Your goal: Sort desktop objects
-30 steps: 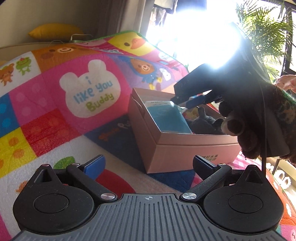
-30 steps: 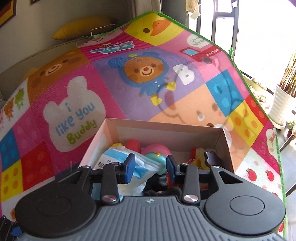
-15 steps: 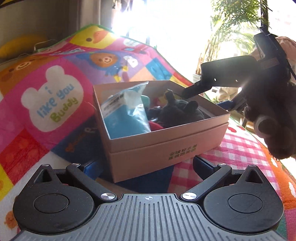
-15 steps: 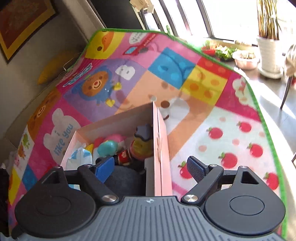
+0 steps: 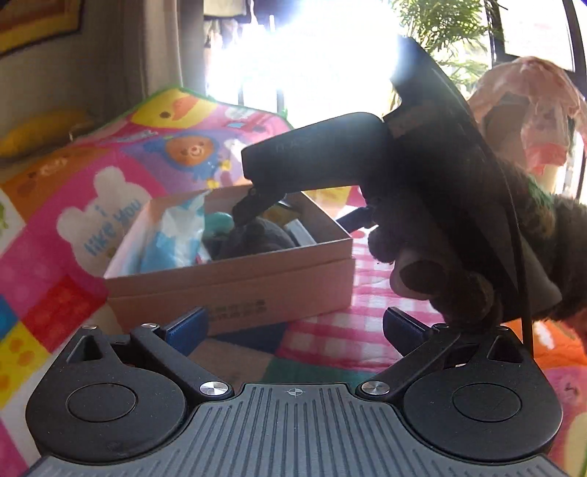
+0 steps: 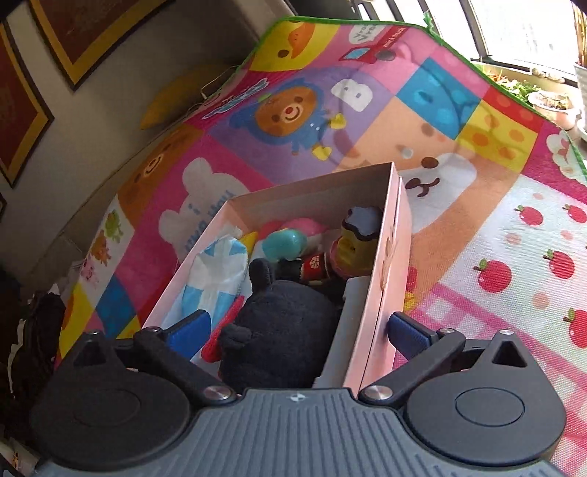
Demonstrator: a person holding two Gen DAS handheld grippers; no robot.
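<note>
A pink cardboard box (image 6: 392,279) lies open on the play mat (image 6: 477,235). Inside it are a black plush toy (image 6: 282,323), a blue-and-white packet (image 6: 216,279), a teal egg (image 6: 284,246) and a yellow bottle toy (image 6: 357,242). My right gripper (image 6: 301,330) hovers over the box's near end with its jaws opening. The plush lies below them untouched, and the right finger is outside the box wall. From the left wrist, the right gripper (image 5: 301,216) hangs over the box (image 5: 231,290). My left gripper (image 5: 295,326) is open and holds nothing, just short of the box front.
A fuzzy brown sleeve (image 5: 458,279) holds the right gripper close to my left gripper's right finger. A yellow cushion (image 6: 176,99) lies past the mat's far edge by the wall. Framed pictures (image 6: 84,33) hang there. Potted plants (image 6: 550,102) stand by the bright window.
The right gripper's jaws went from nearly shut to wide open, and it swung right to straddle the box's side wall. The left wrist view shifted right around the box front.
</note>
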